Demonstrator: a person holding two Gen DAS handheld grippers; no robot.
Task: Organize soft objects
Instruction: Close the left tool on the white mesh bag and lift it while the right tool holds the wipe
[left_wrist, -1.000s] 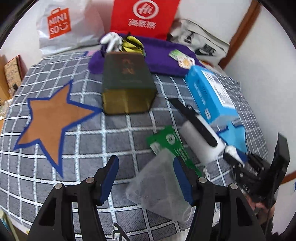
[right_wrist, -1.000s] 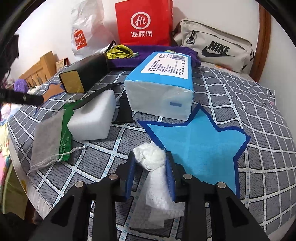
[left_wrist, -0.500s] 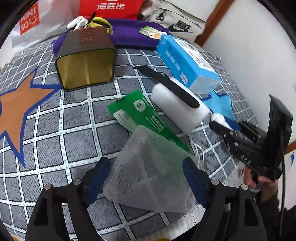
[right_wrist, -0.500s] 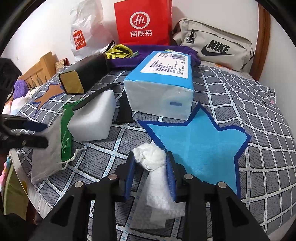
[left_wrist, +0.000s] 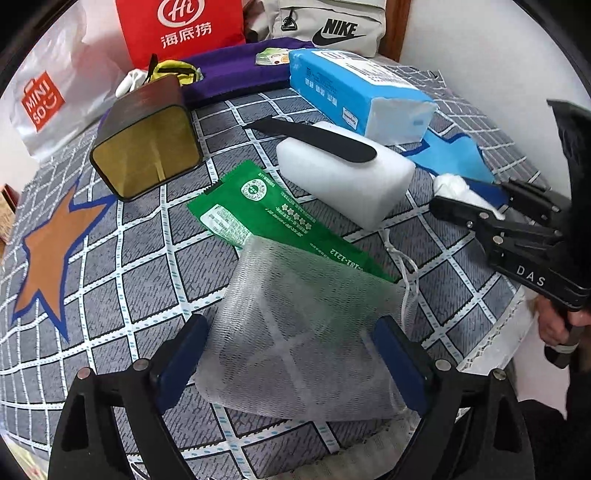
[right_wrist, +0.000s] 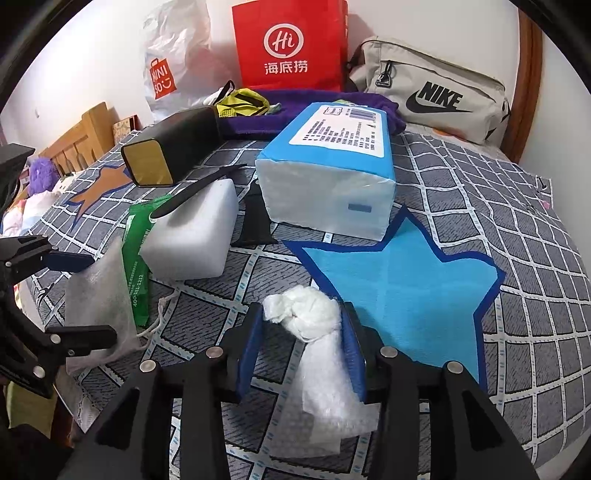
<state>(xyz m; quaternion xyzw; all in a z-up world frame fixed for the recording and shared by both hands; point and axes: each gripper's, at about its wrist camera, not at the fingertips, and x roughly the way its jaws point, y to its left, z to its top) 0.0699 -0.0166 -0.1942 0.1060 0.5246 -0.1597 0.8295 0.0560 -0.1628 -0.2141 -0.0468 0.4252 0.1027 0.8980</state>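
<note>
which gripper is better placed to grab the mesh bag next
Left. The left gripper is open with its blue fingers on either side of the mesh bag, while the right gripper is shut on the white wad.

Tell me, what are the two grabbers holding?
The right gripper pinches the white bubble wrap by its bunched top end. The left gripper holds nothing; its open jaws straddle the mesh bag.

Both views are bright and evenly lit — soft indoor light with short, faint shadows. Fisheye bending curves the bed grid, and black corners frame each view. Focus is sharp; the gold tin face glints mildly.
</note>
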